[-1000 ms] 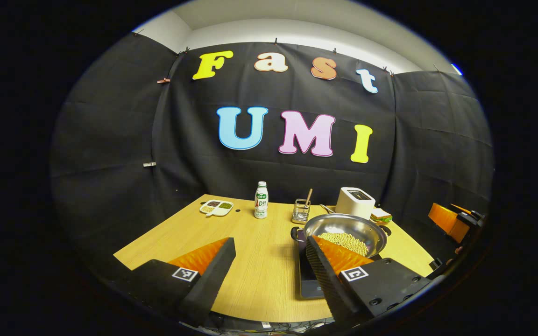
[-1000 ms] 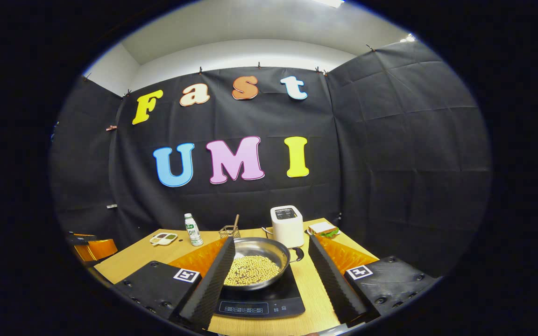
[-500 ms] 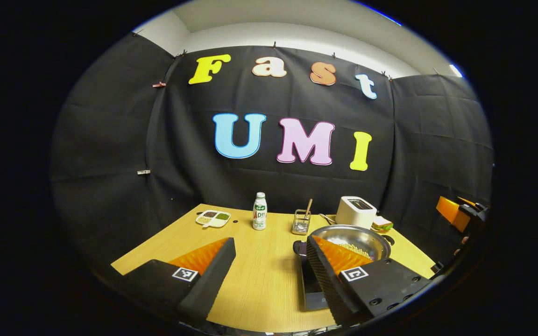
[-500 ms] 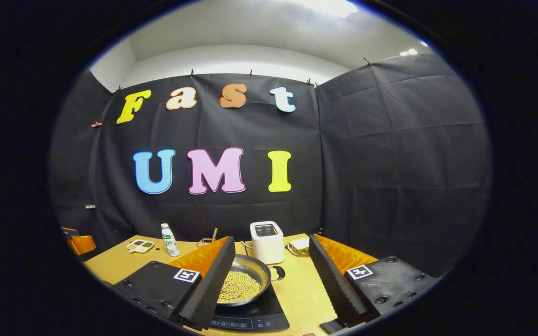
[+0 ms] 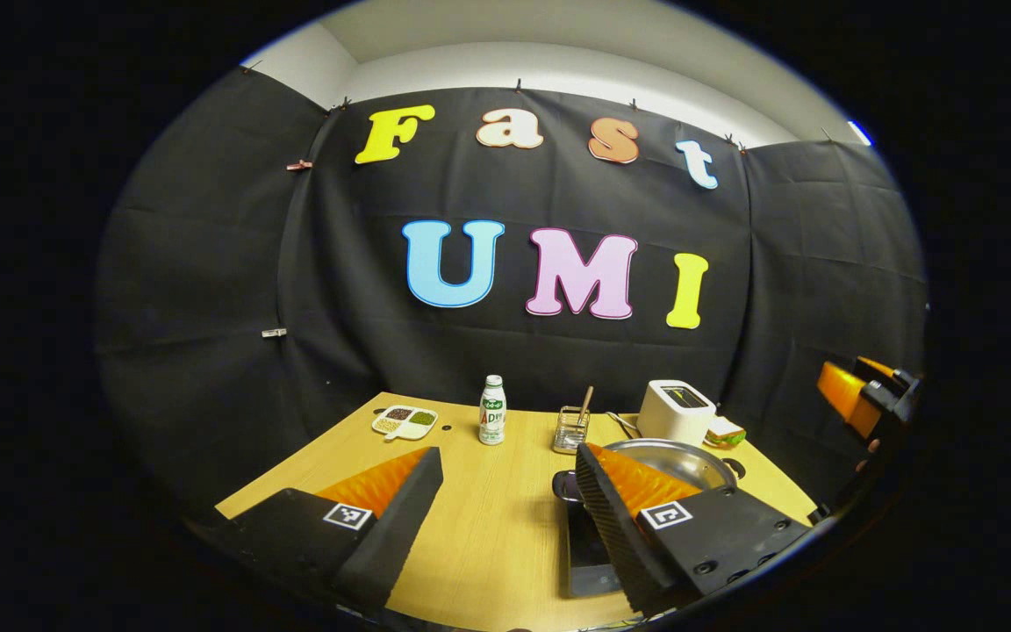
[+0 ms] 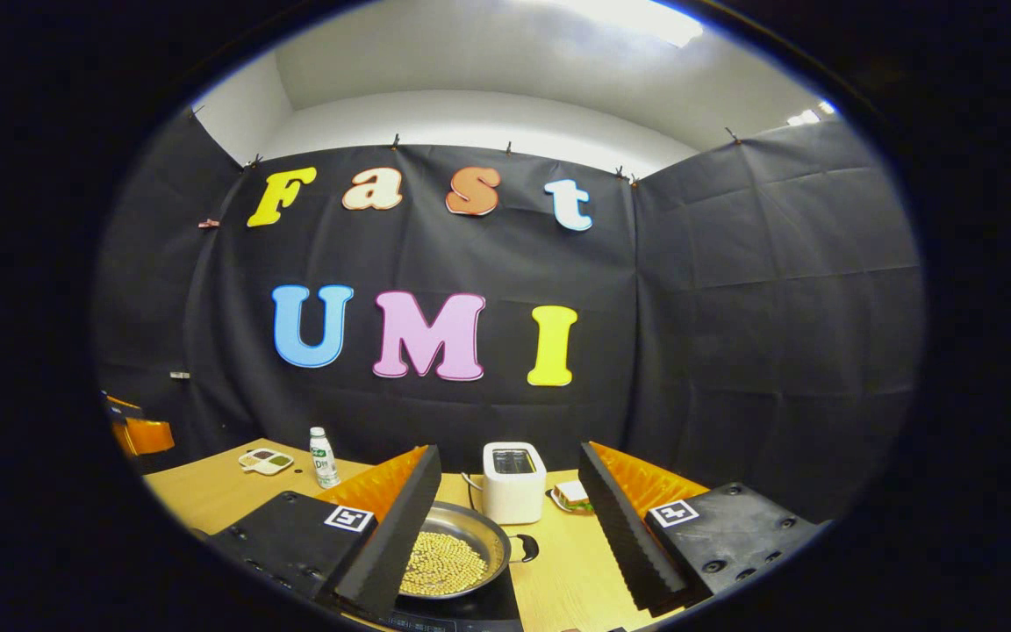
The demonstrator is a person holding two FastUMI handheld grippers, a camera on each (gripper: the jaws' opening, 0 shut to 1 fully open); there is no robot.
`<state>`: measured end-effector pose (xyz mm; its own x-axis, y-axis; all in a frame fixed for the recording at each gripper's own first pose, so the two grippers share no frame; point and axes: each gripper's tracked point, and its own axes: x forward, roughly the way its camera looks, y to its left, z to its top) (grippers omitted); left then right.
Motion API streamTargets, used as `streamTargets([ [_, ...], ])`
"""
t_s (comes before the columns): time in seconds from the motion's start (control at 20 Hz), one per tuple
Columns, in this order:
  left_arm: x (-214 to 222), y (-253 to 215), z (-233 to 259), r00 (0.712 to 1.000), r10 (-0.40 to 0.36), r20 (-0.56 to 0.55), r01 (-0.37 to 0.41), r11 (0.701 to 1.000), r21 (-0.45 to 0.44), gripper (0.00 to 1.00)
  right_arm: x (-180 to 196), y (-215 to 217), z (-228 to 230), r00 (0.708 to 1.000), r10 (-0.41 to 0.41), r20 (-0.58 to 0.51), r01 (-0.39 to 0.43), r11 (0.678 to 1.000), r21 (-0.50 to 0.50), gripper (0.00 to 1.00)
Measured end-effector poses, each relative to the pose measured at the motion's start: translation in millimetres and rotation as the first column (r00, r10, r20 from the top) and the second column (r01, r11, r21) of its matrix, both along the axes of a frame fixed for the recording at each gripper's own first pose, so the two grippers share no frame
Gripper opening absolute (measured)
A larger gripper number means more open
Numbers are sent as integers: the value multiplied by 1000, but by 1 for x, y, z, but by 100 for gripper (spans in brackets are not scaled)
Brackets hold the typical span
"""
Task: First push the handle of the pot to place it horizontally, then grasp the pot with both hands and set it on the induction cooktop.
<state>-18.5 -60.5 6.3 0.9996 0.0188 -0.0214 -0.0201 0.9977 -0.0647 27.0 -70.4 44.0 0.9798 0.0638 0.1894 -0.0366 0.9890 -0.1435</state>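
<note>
Right gripper view had the right gripper spread wide with nothing between its fingers, hanging above the near table edge. Just ahead and below its left finger sat the pot, a shallow round steel pan, shiny, with a bed of small pale beans inside. It rested on the induction cooktop, a flat glossy black slab. A dark loop handle stuck out sideways from the rim toward the gap between the fingers, lying level.

Left gripper view had the left gripper also released and empty, fingers far apart. Its right finger covered most of the pot; the steel rim peeked out behind it, with the other dark handle just off that finger's inner face. The cooktop showed as a dark slab below.

Judged progress: handle looked horizontal and the pot was already on the cooktop, so both steps seemed done. Nothing appeared left but pulling away.

Other stuff, all farther ahead on the wooden table, pale grain, matte: white boxy toaster with rounded corners beyond the pot; sandwich on a small plate beside it; white plastic bottle upright; clear holder with a stick; white divided dish with dark and green fillings. Gripper fingers had ribbed, sawtooth-textured inner faces and square marker tags on the blocks.
</note>
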Motion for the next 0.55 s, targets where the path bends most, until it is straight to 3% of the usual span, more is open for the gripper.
streamTargets([
  [0.1, -6, -2, 6, 999, 36, 5, -36, 999, -31, 96, 12, -1, -6, 997, 44, -58, -44, 999, 7, 98],
  [0.55, -29, -19, 5, 990, 140, -11, -140, 990, -14, 95, 24, -11, -6, 984, 145, -101, -140, 989, 50, 98],
])
